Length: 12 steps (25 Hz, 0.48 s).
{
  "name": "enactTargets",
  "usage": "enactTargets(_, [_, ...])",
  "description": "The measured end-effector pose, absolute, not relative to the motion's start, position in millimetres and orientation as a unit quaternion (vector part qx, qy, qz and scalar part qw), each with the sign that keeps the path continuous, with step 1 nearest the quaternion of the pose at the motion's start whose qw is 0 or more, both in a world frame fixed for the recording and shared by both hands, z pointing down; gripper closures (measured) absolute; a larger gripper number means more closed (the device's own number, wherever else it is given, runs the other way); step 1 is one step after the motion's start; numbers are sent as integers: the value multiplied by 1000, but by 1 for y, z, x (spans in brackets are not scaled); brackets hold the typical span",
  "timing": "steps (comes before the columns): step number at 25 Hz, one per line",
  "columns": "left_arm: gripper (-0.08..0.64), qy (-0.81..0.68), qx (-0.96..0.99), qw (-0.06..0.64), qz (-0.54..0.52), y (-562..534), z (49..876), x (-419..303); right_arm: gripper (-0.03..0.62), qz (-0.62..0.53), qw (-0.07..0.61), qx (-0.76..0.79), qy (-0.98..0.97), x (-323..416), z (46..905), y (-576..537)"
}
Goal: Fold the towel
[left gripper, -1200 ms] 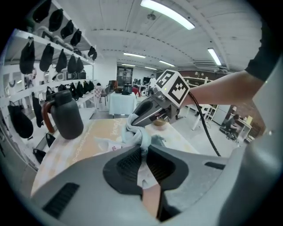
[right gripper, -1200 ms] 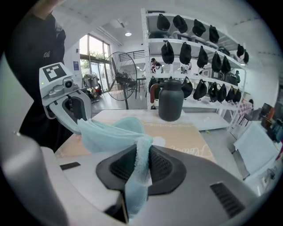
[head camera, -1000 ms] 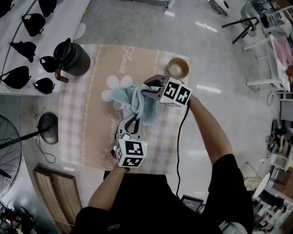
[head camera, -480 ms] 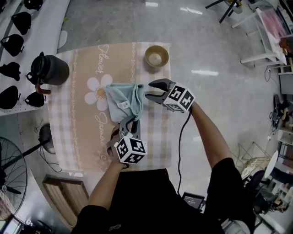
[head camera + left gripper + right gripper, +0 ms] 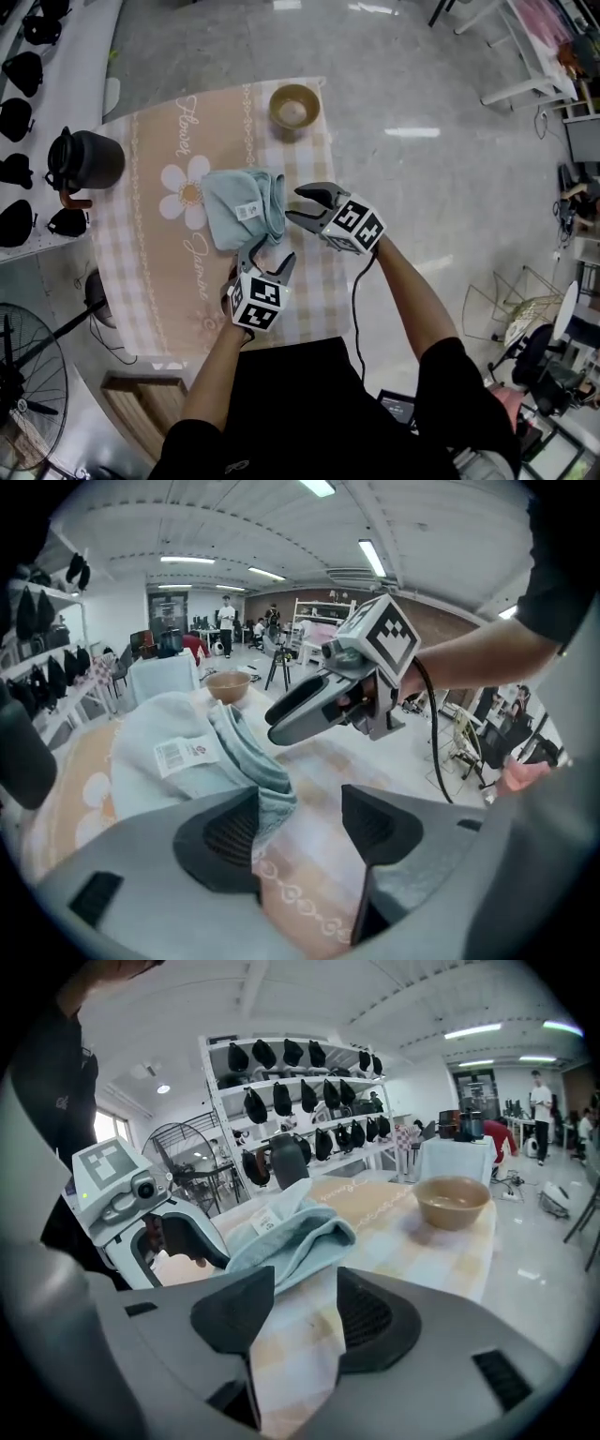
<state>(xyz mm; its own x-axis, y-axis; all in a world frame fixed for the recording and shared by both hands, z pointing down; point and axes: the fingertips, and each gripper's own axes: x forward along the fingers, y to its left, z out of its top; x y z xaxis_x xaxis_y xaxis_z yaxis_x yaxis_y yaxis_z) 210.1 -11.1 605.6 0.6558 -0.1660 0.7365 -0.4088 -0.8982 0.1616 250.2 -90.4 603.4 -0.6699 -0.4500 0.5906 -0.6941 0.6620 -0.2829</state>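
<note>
The light blue towel [image 5: 242, 206] lies folded on the checked tablecloth [image 5: 169, 272], its white label facing up. My left gripper [image 5: 267, 258] sits just in front of the towel's near edge; its jaws have just been opening and hold nothing. In the left gripper view the towel [image 5: 178, 752] lies beside the left jaw of the gripper [image 5: 300, 827], and only tablecloth shows in the gap. My right gripper [image 5: 294, 202] is to the right of the towel; its jaws have also just been opening, with nothing between them. The towel [image 5: 291, 1232] is just beyond that gripper's jaws [image 5: 305, 1312].
A tan bowl [image 5: 293, 106] stands at the table's far right corner and a black kettle [image 5: 84, 159] at its left side. Shelves with black items [image 5: 19, 122] run along the left. A fan [image 5: 28, 375] stands on the floor at lower left.
Both grippers held the bunched towel a second ago. The right one opened first, then the left, and both drew back toward me. The towel now lies folded on the table.
</note>
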Motion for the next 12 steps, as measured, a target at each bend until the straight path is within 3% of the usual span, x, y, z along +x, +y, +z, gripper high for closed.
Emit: enactTargets(12, [305,-252,875,241,335,7,586,166,405,240,249,424,-837,255,587,-30])
